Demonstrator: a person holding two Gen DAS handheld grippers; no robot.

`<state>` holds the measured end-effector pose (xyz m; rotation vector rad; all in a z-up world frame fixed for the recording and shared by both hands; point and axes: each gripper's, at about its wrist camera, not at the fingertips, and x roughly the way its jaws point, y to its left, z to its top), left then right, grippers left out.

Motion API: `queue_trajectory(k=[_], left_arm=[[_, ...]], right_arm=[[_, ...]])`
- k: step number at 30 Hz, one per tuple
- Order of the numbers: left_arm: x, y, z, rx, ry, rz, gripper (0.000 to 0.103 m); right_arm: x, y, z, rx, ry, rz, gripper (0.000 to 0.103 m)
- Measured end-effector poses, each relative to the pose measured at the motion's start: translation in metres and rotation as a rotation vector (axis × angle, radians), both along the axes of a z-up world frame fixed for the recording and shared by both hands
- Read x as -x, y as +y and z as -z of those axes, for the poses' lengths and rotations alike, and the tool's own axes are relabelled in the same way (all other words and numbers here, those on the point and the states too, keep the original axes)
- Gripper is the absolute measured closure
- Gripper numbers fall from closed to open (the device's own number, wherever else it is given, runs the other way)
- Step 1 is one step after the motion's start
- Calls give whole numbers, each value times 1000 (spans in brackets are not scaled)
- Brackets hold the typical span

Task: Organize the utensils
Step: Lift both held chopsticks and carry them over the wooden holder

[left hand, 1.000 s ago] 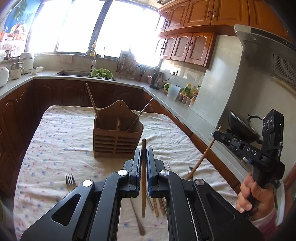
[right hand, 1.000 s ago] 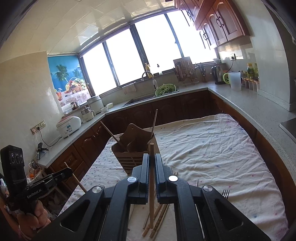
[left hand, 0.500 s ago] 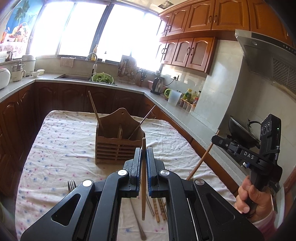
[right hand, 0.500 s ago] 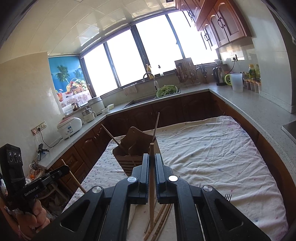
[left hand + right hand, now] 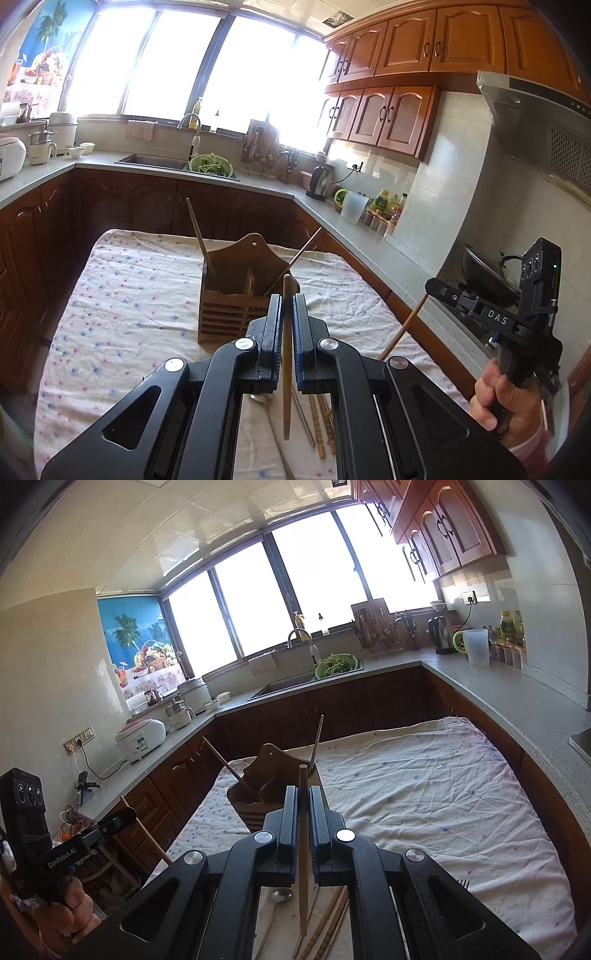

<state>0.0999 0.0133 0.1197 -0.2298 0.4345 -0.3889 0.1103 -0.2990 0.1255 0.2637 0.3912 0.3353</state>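
Observation:
A wooden utensil holder point(image 5: 240, 291) stands on the cloth-covered table point(image 5: 122, 295), with two chopsticks leaning out of it; it also shows in the right wrist view point(image 5: 258, 794). My left gripper point(image 5: 286, 301) is shut on a wooden chopstick point(image 5: 286, 354), held upright above the table in front of the holder. My right gripper point(image 5: 303, 794) is shut on another wooden chopstick point(image 5: 303, 849), also raised before the holder. The right gripper also shows in the left wrist view point(image 5: 432, 286), off to the right.
Loose chopsticks point(image 5: 319, 417) and a metal spoon point(image 5: 266, 406) lie on the cloth below the grippers. A fork point(image 5: 461, 884) lies at the table's right side. Dark cabinets and a grey counter point(image 5: 498, 690) ring the table. A wok point(image 5: 487, 273) sits at far right.
Both grippers have risen and tilted up with their chopsticks. The holder now sits lower in both views and the fork at the left has left the left wrist view.

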Motion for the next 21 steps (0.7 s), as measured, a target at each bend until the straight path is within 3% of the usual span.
queue_trajectory(k=[10, 21], left_arm=[[-33, 16, -33, 7, -90, -62, 99], [-94, 32, -75, -6, -186, -165, 99]], right_arm=[[-31, 7, -32, -21, -69, 7, 98], [-96, 18, -68, -60, -147, 35, 98]])
